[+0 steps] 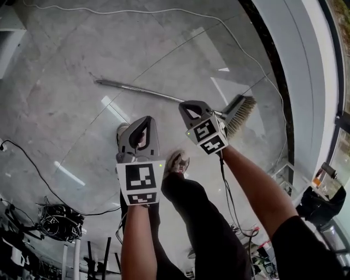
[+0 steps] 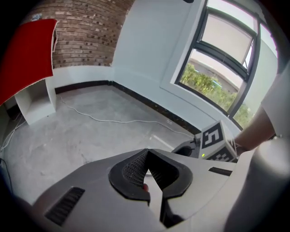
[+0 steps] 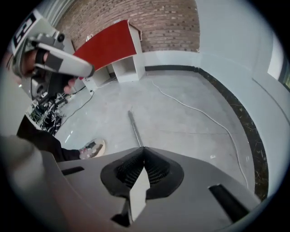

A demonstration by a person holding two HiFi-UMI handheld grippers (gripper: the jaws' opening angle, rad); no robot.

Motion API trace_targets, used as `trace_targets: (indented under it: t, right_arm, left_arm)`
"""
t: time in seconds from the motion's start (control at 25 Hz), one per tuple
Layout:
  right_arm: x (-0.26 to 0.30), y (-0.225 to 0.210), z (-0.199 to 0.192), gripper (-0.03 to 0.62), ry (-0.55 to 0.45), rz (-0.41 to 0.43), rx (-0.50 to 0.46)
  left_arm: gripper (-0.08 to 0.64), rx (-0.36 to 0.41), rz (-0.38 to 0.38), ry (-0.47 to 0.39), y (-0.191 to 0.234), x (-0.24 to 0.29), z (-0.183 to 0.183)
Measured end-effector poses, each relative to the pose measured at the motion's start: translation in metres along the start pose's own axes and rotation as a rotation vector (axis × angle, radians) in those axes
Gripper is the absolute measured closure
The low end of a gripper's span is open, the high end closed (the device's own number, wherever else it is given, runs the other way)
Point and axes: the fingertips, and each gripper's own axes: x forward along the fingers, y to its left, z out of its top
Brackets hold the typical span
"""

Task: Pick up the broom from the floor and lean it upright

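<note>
The broom lies flat on the grey floor, its metal handle (image 1: 142, 88) running left to right and its bristle head (image 1: 240, 114) at the right. In the right gripper view the handle (image 3: 133, 127) stretches away just beyond the jaws. My right gripper (image 1: 188, 105) hangs over the handle near the head, shut and holding nothing (image 3: 144, 149). My left gripper (image 1: 143, 119) is lower left of it, short of the handle, with its jaws together and nothing between them (image 2: 146, 152).
A white cable (image 1: 164, 12) snakes along the floor by the wall's black skirting (image 1: 273, 60). A tangle of black cables (image 1: 57, 221) lies at the lower left. The person's foot (image 1: 176, 162) stands below the grippers. A red-and-white cabinet (image 3: 113, 45) stands by the brick wall.
</note>
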Motion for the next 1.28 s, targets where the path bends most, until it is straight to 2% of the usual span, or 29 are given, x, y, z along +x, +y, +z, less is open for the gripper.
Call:
trace_targets:
  t: [0.24,0.4,0.64,0.72,0.88,1.0,1.28]
  right_arm:
    - [0.039,0.003,-0.034,0.584,0.105,0.020,-0.229]
    - [0.068,0.001,-0.054,0.583,0.176,0.014,-0.317]
    - [0.107,-0.004,-0.079,0.577,0.286,0.020,-0.353]
    - [0.117,-0.002,-0.090,0.476,0.330,0.037,-0.384]
    - [0.132,-0.004,-0.101,0.478,0.374,0.048,-0.442]
    - [0.143,-0.003,-0.103,0.488,0.386,0.039,-0.470]
    - [0.161,-0.005,-0.116,0.511,0.434,0.010,-0.423]
  left_arm:
    - [0.555,-0.032,-0.028,0.035,0.007,0.009,-0.003]
    - [0.555,-0.054,-0.045,0.030,0.014,0.013,0.002]
    - [0.555,-0.028,-0.057,0.019,0.021,0.012,0.015]
    - [0.555,-0.052,-0.052,0.007,0.024,0.010,0.017]
    - [0.555,-0.041,-0.057,0.058,0.029,0.010,0.000]
    - [0.555,-0.062,-0.048,0.029,0.033,0.009,0.008]
    - [0.555,-0.046,-0.035,0.032,0.044,0.009,0.013]
